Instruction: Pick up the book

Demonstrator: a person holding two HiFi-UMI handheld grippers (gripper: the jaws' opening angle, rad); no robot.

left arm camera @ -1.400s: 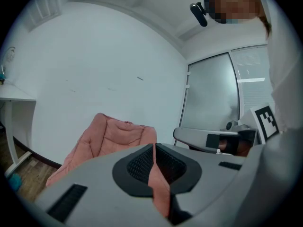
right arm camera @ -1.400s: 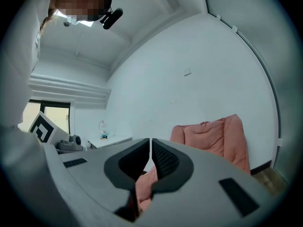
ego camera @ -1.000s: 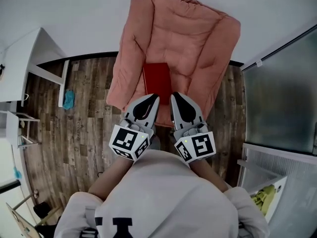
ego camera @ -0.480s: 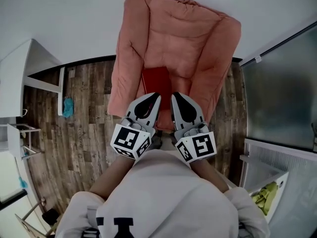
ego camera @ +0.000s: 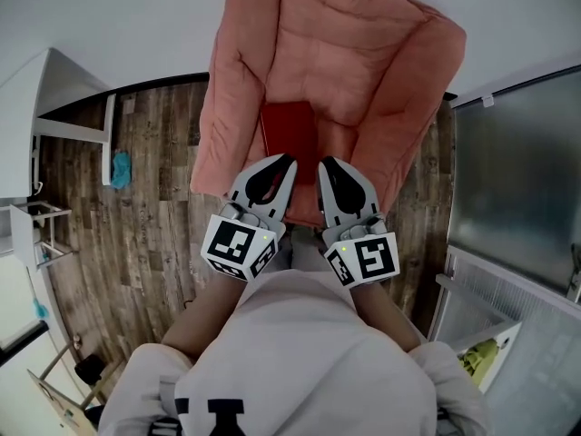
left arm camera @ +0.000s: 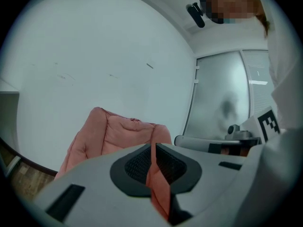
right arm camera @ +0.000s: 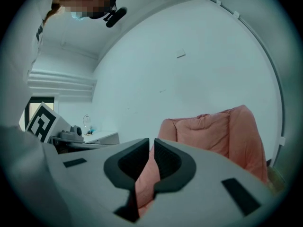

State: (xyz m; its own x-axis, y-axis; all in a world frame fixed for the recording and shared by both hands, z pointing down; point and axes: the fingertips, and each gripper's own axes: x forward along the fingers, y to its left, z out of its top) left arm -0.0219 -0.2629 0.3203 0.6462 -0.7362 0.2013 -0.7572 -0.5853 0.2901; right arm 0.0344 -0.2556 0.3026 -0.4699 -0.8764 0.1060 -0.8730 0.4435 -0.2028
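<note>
A dark red book (ego camera: 289,131) lies flat on the seat of a pink padded armchair (ego camera: 363,71). My left gripper (ego camera: 290,160) and right gripper (ego camera: 324,163) are held side by side just short of the seat's front edge, pointing at the book. Both are shut with nothing between their jaws. The left one's tips sit right at the book's near edge; I cannot tell whether they touch. The left gripper (left arm camera: 153,146) view shows only the armchair (left arm camera: 111,134) top past the jaws. The right gripper (right arm camera: 151,141) view shows the armchair (right arm camera: 215,129) back. Neither gripper view shows the book.
A wooden floor (ego camera: 145,225) surrounds the chair. White shelving (ego camera: 50,107) stands at the left, with a small blue object (ego camera: 120,169) on the floor beside it. A frosted glass partition (ego camera: 517,171) runs along the right. A white wall is behind the chair.
Both grippers have edged forward toward the seat, and the chair and book now sit nearer and larger in the head view. Both stay shut.
</note>
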